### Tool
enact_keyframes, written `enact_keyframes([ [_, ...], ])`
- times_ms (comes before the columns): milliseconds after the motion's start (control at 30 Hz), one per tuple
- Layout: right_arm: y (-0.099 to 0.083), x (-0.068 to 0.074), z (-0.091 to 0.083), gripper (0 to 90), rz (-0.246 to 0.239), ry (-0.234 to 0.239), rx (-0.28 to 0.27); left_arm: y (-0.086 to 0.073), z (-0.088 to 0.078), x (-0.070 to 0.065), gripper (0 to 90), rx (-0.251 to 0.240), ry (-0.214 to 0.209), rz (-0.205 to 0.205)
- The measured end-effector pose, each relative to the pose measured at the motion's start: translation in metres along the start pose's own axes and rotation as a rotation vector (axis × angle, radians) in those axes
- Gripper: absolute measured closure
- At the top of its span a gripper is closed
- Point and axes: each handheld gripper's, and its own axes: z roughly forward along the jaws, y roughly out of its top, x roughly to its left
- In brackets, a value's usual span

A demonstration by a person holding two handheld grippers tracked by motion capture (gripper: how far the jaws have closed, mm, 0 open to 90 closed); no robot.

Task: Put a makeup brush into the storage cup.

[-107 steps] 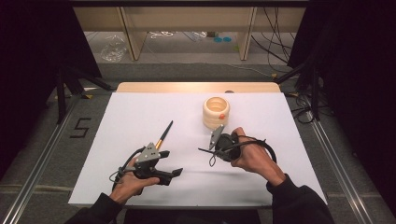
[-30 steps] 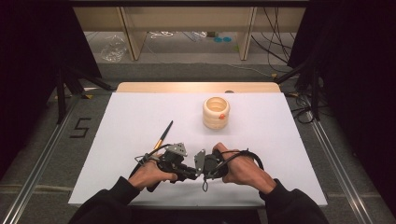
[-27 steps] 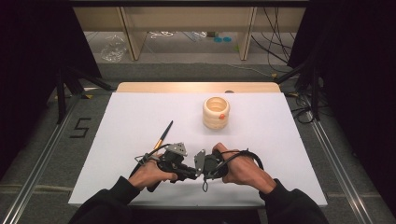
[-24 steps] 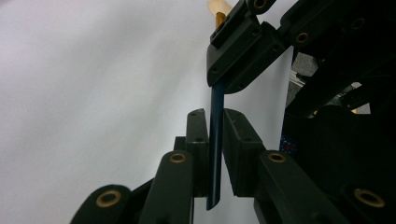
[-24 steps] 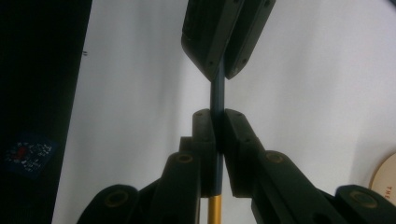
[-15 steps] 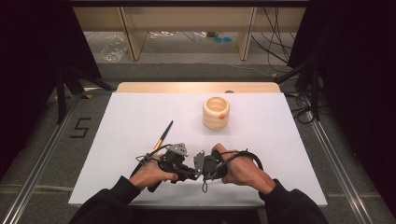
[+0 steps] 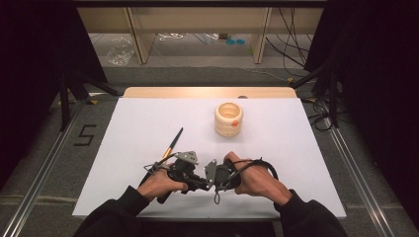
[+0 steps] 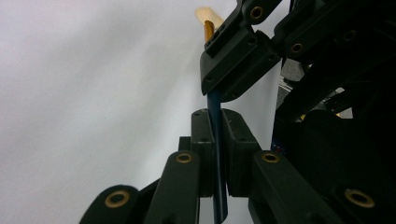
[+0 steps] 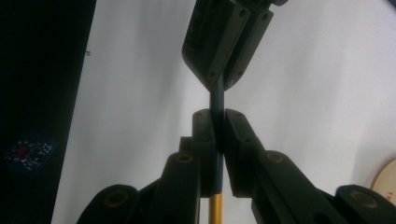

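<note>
Black sleeves (image 7: 123, 210); black hand-held gripper (image 8: 215, 154), brass screws, trailing cable.

I've got a ribbed cream holder (image 7: 229, 120) w/ a small orange spot upright on the white sheet (image 7: 148, 123), far side. Wood strip (image 7: 207, 92) behind it. A "5" mark (image 7: 85, 135) on the floor, cables (image 7: 296, 49) at back.

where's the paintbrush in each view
High view: the paintbrush slants up from the left tongs, lower centre.
Left gripper view: its dark handle runs up the middle, pinched.
Right gripper view: the handle stands centre, gold ferrule at the bottom.
Shared landmark: the white table sheet.
</note>
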Motion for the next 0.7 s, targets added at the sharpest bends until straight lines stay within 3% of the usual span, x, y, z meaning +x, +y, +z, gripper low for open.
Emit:
enact_keyframes([
  [233, -0.0001, -0.0004, 0.0003, 83.6, -0.015, 0.005, -0.001, -0.0003, 0.0001, 0.0003, 84.0, 0.004, 0.001, 0.011],
  [433, -0.0003, 0.0020, -0.0014, 83.6, 0.014, 0.007, 0.021, -0.0005, 0.0002, 0.0004, 84.1, 0.004, -0.002, 0.013],
  [700, -0.0002, 0.0012, -0.0014, 83.6, -0.015, 0.003, 0.021, -0.0005, 0.0005, 0.0000, 84.1, 0.002, 0.005, -0.004],
])
